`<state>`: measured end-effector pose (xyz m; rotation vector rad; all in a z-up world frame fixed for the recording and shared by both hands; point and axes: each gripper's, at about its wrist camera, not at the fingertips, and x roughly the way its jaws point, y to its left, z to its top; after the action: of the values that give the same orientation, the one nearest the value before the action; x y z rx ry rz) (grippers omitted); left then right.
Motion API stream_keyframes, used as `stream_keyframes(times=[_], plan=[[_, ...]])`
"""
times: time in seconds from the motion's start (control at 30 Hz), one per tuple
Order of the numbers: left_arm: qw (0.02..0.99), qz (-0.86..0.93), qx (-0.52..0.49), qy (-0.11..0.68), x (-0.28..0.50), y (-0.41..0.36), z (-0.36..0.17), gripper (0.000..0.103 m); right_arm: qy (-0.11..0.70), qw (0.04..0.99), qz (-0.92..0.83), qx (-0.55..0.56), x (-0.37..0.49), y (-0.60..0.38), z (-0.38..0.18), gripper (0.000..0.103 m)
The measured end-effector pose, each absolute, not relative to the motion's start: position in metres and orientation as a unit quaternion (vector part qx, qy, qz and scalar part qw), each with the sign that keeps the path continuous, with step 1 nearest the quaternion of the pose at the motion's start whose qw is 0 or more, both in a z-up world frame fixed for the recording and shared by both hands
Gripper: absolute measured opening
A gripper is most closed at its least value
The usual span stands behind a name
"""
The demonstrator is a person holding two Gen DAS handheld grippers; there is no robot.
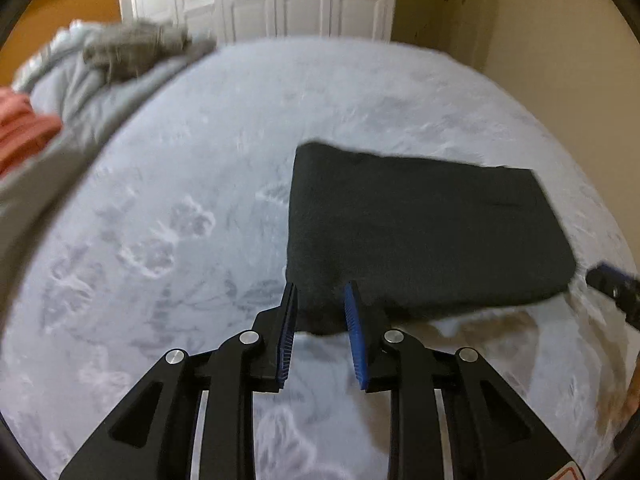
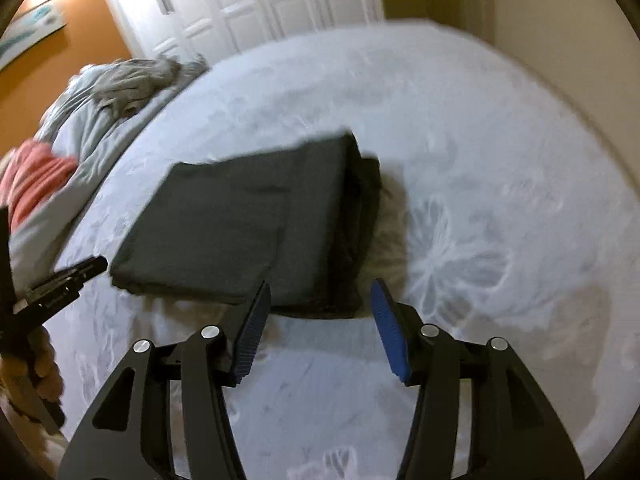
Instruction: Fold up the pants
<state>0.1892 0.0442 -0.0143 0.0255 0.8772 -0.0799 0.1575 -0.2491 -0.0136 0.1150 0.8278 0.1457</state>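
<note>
the dark pants (image 1: 420, 232) are seen folded into a compact rectangle mid-bed (image 1: 200, 160), both the left claw (image 1: 320, 300) and right claw (image 2: 318, 300) released at the near edge, so only a final tidy seems left.

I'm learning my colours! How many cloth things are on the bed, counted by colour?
Dark: 1, the folded pants, lying between the open left hand-held gripper and the open right hand-held gripper.
Grey: 1, a crumpled cloth.
Pink-red: 1, a bunched cloth.
Pale blue: 1, the rumpled blanket.
Total: 4
</note>
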Motion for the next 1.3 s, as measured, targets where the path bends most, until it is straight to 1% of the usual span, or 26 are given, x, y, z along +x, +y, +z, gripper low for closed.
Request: stream_keyframes(times=[0.07, 0.1, 0.13, 0.27, 0.3, 0.33, 0.43, 0.47, 0.5, 0.53, 0.57, 0.6, 0.63, 0.67, 0.7, 0.77, 0.8, 0.83, 0.9, 0.97, 1.03, 1.1, 1.2, 1.3], plan=[[0.911, -0.033, 0.023, 0.411, 0.175, 0.039, -0.003, 0.023, 0.388, 0.917, 0.077, 0.04, 0.154, -0.242, -0.005, 0.05], [0.913, -0.032, 0.024, 0.407, 0.174, 0.033, 0.001, 0.023, 0.386, 0.918, 0.084, 0.043, 0.155, -0.239, -0.003, 0.048], [0.914, -0.029, 0.024, 0.403, 0.166, 0.031, 0.006, 0.023, 0.395, 0.913, 0.087, 0.046, 0.159, -0.237, -0.009, 0.043], [0.919, -0.016, 0.039, 0.391, 0.152, 0.027, 0.01, 0.023, 0.471, 0.882, 0.0, -0.016, 0.194, -0.248, -0.068, 0.042], [0.92, -0.011, 0.042, 0.389, 0.149, 0.029, 0.011, 0.023, 0.478, 0.878, -0.015, -0.007, 0.193, -0.255, -0.073, 0.04], [0.921, -0.006, 0.048, 0.386, 0.143, 0.03, 0.012, 0.023, 0.469, 0.883, -0.012, 0.025, 0.185, -0.264, -0.068, 0.04], [0.924, 0.008, 0.061, 0.377, 0.128, 0.031, 0.015, 0.023, 0.439, 0.896, 0.005, 0.068, 0.153, -0.277, -0.043, 0.041], [0.925, 0.012, 0.063, 0.375, 0.123, 0.033, 0.015, 0.024, 0.426, 0.903, 0.01, 0.063, 0.138, -0.276, -0.032, 0.044], [0.925, 0.014, 0.063, 0.374, 0.118, 0.034, 0.014, 0.028, 0.411, 0.91, 0.01, 0.052, 0.124, -0.274, -0.022, 0.057], [0.926, 0.015, 0.059, 0.373, 0.113, 0.035, 0.014, 0.036, 0.389, 0.921, 0.007, 0.034, 0.106, -0.271, -0.011, 0.071], [0.927, 0.016, 0.052, 0.371, 0.107, 0.036, 0.014, 0.037, 0.362, 0.932, 0.006, 0.016, 0.086, -0.265, -0.001, 0.076], [0.928, 0.017, 0.047, 0.368, 0.102, 0.037, 0.013, 0.038, 0.341, 0.94, 0.007, 0.005, 0.07, -0.26, 0.006, 0.085], [0.93, 0.018, 0.044, 0.365, 0.097, 0.036, 0.013, 0.042, 0.324, 0.946, 0.009, 0.001, 0.06, -0.257, 0.01, 0.091], [0.931, 0.023, 0.047, 0.36, 0.09, 0.035, 0.013, 0.046, 0.304, 0.953, 0.011, -0.002, 0.049, -0.255, 0.012, 0.092], [0.933, 0.025, 0.05, 0.355, 0.084, 0.033, 0.012, 0.052, 0.281, 0.96, 0.008, -0.005, 0.035, -0.249, 0.012, 0.093], [0.936, 0.029, 0.057, 0.347, 0.075, 0.03, 0.011, 0.053, 0.266, 0.964, 0.004, -0.01, 0.028, -0.237, 0.011, 0.096], [0.937, 0.032, 0.06, 0.342, 0.069, 0.029, 0.011, 0.054, 0.267, 0.964, 0.007, -0.012, 0.024, -0.231, 0.01, 0.098], [0.939, 0.035, 0.062, 0.337, 0.064, 0.029, 0.009, 0.06, 0.272, 0.962, 0.017, -0.014, 0.019, -0.224, 0.007, 0.098], [0.942, 0.039, 0.059, 0.327, 0.052, 0.029, 0.005, 0.067, 0.272, 0.962, 0.024, -0.029, 0.012, -0.21, 0.0, 0.098], [0.941, 0.034, 0.056, 0.331, 0.047, 0.028, -0.003, 0.069, 0.269, 0.961, 0.021, -0.051, 0.003, -0.198, -0.006, 0.098], [0.941, 0.022, 0.042, 0.335, 0.047, 0.027, -0.013, 0.076, 0.276, 0.959, 0.01, -0.063, 0.005, -0.191, -0.02, 0.098], [0.941, 0.015, 0.026, 0.337, 0.05, 0.025, -0.021, 0.079, 0.285, 0.957, -0.003, -0.052, 0.008, -0.19, -0.033, 0.098], [0.94, 0.019, 0.013, 0.341, 0.055, 0.02, -0.034, 0.079, 0.293, 0.955, -0.02, -0.033, 0.016, -0.194, -0.046, 0.098], [0.941, 0.022, 0.026, 0.336, 0.059, 0.015, -0.04, 0.079, 0.291, 0.956, -0.032, -0.022, 0.016, -0.197, -0.05, 0.098]])
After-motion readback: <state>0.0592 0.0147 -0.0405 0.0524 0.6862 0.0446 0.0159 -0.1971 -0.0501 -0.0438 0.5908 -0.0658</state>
